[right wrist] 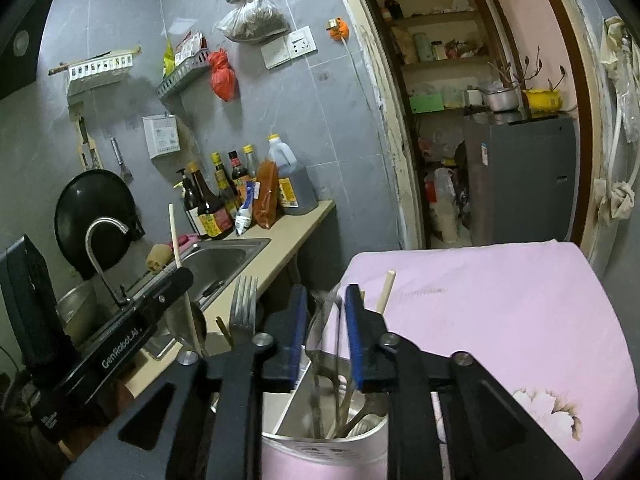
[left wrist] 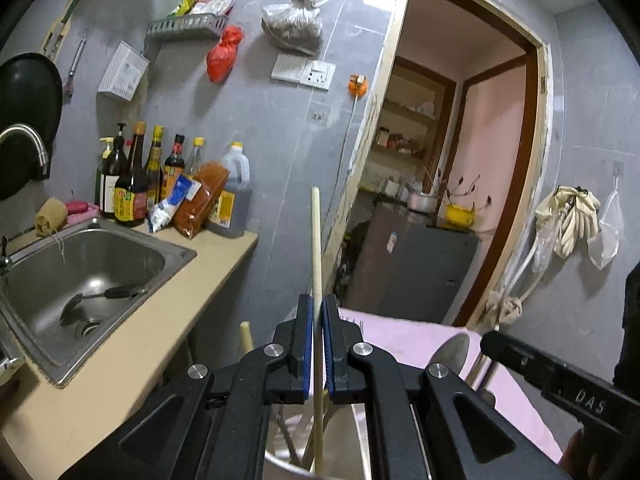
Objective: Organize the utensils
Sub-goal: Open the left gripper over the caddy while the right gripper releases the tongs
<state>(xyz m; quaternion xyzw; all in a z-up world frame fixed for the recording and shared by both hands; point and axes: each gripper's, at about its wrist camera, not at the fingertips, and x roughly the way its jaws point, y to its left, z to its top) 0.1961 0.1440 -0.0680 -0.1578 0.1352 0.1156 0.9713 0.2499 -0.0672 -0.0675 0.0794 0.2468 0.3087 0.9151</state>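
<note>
My left gripper [left wrist: 318,306] is shut on a single wooden chopstick [left wrist: 316,240], held upright with its lower end over a round container rim [left wrist: 280,466]. In the right wrist view that chopstick [right wrist: 178,248] rises beside the left gripper [right wrist: 180,276]. My right gripper [right wrist: 324,300] is open above a white divided utensil holder [right wrist: 304,400] with spoons and forks inside; a blurred metal utensil [right wrist: 328,320] sits between its fingers. A fork [right wrist: 245,304] and another chopstick [right wrist: 386,292] stick up from the holder.
The holder stands on a pink-covered table [right wrist: 500,312]. A steel sink [left wrist: 80,272] with a ladle [left wrist: 96,296] lies left, sauce bottles [left wrist: 160,184] behind it on the beige counter [left wrist: 132,348]. A doorway [left wrist: 440,200] opens ahead.
</note>
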